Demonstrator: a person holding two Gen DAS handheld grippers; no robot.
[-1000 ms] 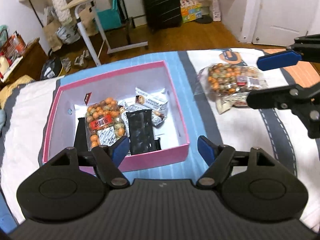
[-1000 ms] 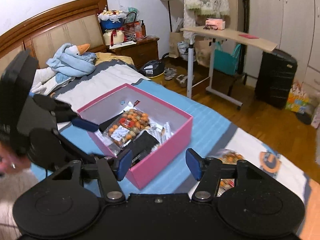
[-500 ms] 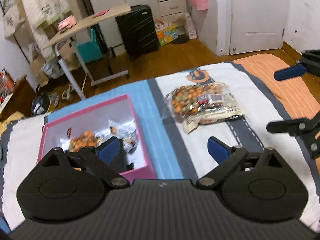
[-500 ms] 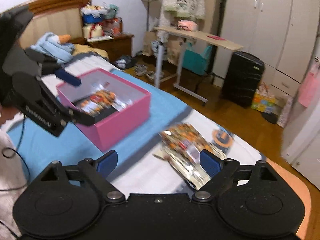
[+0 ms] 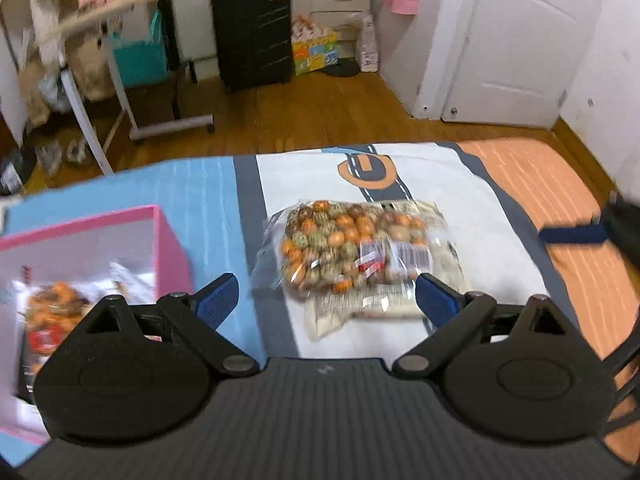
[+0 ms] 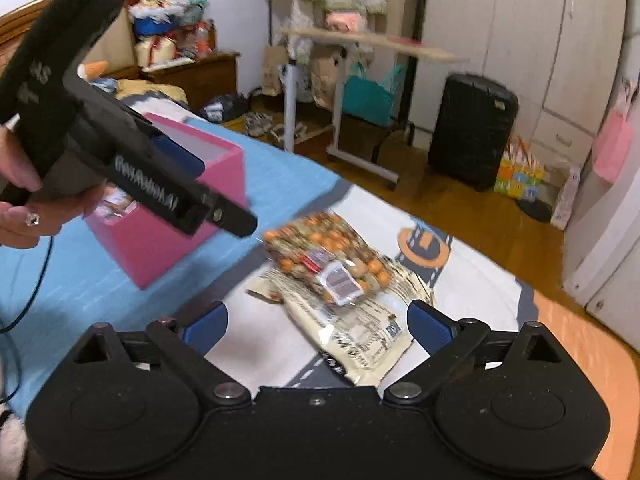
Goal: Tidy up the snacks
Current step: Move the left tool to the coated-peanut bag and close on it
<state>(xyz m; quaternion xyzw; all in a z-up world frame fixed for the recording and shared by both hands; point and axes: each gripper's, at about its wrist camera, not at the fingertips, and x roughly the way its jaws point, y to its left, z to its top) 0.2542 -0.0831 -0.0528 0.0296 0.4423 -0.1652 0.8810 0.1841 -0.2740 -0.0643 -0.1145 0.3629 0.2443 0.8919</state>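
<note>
A clear bag of orange and green coated nuts (image 5: 352,252) lies on the bed on top of a cream snack packet (image 5: 360,306). Both show in the right wrist view, the nut bag (image 6: 328,258) and the cream packet (image 6: 360,336). A pink box (image 5: 168,248) with several snacks in it stands at the left, also in the right wrist view (image 6: 160,248). My left gripper (image 5: 326,302) is open and empty, just short of the nut bag. My right gripper (image 6: 316,326) is open and empty above the cream packet.
The bed cover (image 5: 460,184) is blue, white and orange with a road print. Beyond the bed edge are a wooden floor, a black suitcase (image 5: 252,32), a rolling side table (image 6: 360,44) and a white door (image 5: 520,40). The left gripper body (image 6: 100,136) hangs over the box.
Both grippers have swung right, away from the pink box and toward the nut bag, which now lies between the open fingers of each. Both stay open and empty.
</note>
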